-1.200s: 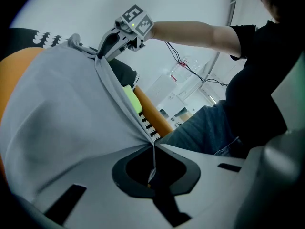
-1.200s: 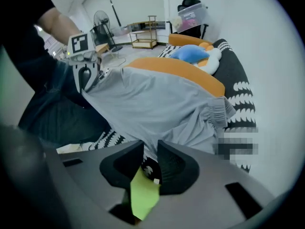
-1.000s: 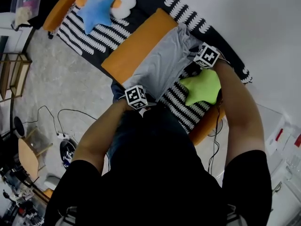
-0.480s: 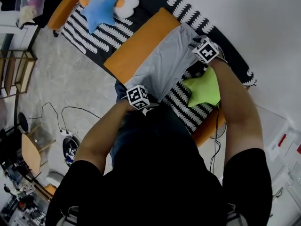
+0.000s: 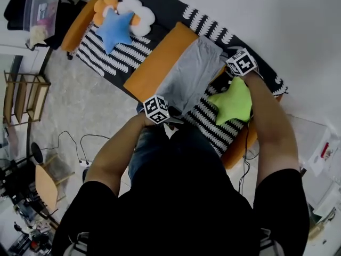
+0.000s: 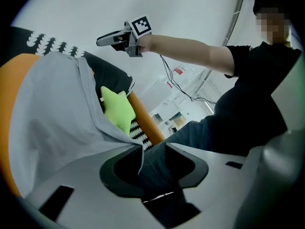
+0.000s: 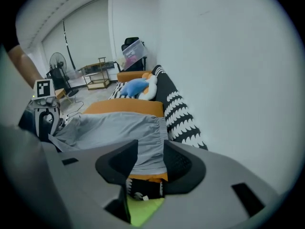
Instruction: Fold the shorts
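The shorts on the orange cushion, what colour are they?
Plain light grey. The shorts show best in the head view.

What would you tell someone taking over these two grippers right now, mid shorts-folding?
Left gripper: open, jaws just been opening; an edge of the shorts sits loose between them.
Right gripper: open, also just been opening, gripping nothing.
Shorts lie flat on the orange cushion, beside the green star pillow.
Done: seemingly laid out, perhaps folded once. Left: probably another fold.
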`<action>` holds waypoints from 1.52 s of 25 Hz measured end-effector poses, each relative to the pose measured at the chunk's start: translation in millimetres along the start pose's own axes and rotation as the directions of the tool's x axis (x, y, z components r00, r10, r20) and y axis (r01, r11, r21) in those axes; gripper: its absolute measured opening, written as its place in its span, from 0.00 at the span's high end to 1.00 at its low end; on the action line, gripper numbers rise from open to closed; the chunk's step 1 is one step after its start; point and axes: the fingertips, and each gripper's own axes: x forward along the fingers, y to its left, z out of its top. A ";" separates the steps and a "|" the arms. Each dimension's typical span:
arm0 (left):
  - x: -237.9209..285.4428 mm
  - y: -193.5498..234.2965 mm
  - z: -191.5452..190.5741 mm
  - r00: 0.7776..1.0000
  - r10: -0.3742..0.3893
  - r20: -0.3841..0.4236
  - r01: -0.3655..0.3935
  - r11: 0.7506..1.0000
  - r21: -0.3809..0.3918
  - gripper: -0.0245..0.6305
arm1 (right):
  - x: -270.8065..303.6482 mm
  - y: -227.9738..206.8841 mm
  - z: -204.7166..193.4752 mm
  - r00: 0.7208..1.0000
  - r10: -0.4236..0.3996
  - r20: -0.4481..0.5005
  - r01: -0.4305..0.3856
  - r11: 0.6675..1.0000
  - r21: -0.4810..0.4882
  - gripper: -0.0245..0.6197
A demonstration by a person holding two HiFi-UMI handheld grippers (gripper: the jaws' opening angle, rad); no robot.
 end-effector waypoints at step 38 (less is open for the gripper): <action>-13.3 4.0 -30.2 0.913 0.337 -0.231 -0.329 0.941 0.072 0.50 | -94.6 64.1 -39.9 0.997 -0.007 0.077 0.000 0.996 0.087 0.69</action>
